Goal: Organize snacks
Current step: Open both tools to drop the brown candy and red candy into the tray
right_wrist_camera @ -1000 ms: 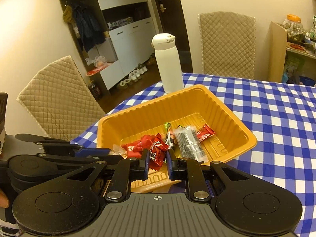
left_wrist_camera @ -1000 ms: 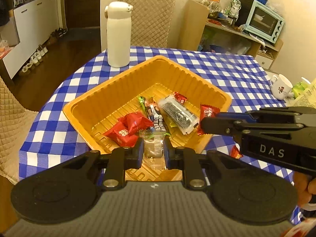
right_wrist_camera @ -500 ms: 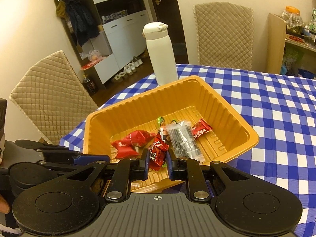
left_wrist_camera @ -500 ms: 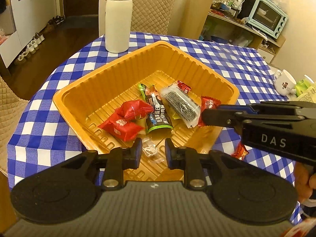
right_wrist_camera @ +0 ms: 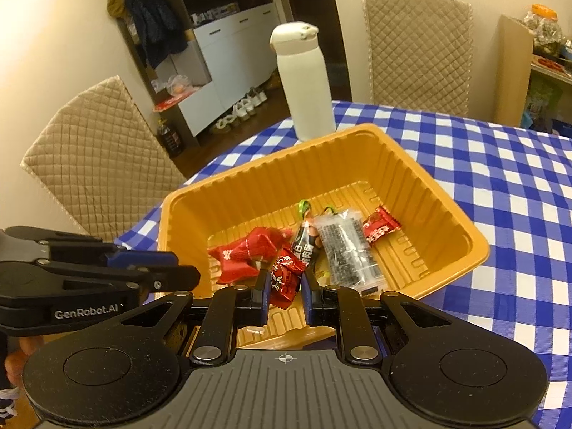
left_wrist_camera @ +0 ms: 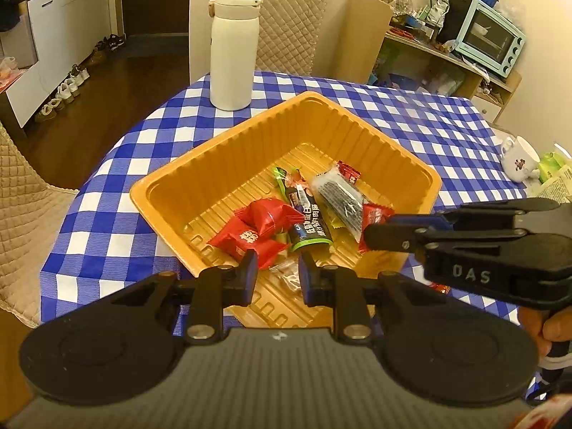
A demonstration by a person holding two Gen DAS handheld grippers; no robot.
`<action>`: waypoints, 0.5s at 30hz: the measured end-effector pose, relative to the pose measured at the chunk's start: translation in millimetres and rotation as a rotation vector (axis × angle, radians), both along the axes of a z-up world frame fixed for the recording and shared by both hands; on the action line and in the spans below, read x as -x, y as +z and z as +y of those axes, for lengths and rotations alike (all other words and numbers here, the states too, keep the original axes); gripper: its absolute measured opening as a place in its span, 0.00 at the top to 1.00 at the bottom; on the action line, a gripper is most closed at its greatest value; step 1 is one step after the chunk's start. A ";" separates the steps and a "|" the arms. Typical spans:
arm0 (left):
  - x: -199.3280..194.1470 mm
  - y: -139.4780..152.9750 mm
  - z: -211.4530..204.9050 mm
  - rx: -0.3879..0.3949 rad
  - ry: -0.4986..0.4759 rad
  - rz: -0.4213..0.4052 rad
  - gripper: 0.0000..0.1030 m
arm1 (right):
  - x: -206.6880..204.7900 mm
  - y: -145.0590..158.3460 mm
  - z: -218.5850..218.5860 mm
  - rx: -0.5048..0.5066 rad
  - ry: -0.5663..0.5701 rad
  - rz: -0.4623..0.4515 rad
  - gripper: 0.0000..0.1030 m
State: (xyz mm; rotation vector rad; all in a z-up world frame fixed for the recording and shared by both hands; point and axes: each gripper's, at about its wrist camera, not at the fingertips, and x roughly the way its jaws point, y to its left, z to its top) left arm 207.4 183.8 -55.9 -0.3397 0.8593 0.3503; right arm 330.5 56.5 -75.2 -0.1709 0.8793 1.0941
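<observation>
The orange tray (left_wrist_camera: 228, 164) (right_wrist_camera: 250, 196) sits on the checked cloth and holds several wrapped snacks. Among them are red packets (left_wrist_camera: 250, 241) and a clear pack with dark contents (left_wrist_camera: 338, 196). My left gripper (left_wrist_camera: 278, 274) (right_wrist_camera: 178, 266) hovers over the tray's near corner, shut to a narrow gap with nothing in it. A clear-wrapped candy (left_wrist_camera: 286, 272) lies on the tray floor below that gap. My right gripper (right_wrist_camera: 285, 282) (left_wrist_camera: 371, 234) reaches in from the right over the near rim. It is shut on a red candy (right_wrist_camera: 286, 279) (left_wrist_camera: 375, 216).
A tall white bottle (left_wrist_camera: 232, 46) (right_wrist_camera: 307, 82) stands just beyond the tray. A white mug (left_wrist_camera: 518, 159) is at the table's right edge. A red snack (left_wrist_camera: 439, 287) lies on the cloth under the right gripper. Quilted chairs (right_wrist_camera: 100, 157) surround the table.
The clear candy that my left gripper pinched a second ago has dropped to the tray floor. My right gripper, still holding the red candy, has edged a little further over the tray.
</observation>
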 end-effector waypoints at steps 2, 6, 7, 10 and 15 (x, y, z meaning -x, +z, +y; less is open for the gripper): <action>0.6 -0.1 0.1 -0.001 0.002 0.000 0.79 | 0.0 -2.1 3.1 0.011 0.007 0.004 0.82; 1.6 -1.0 0.3 -0.001 0.006 0.005 0.79 | 0.0 -5.3 7.6 0.024 0.016 0.013 0.82; 2.1 -1.2 0.3 -0.001 0.007 0.006 0.79 | -0.2 -5.9 8.5 0.027 0.012 0.014 0.82; 3.7 -1.5 0.5 0.003 0.010 0.008 0.79 | -1.4 -6.3 9.6 0.024 0.009 0.029 0.82; 6.8 0.5 -1.6 0.001 0.011 0.006 0.77 | -1.8 -3.5 5.7 0.019 -0.012 0.045 0.81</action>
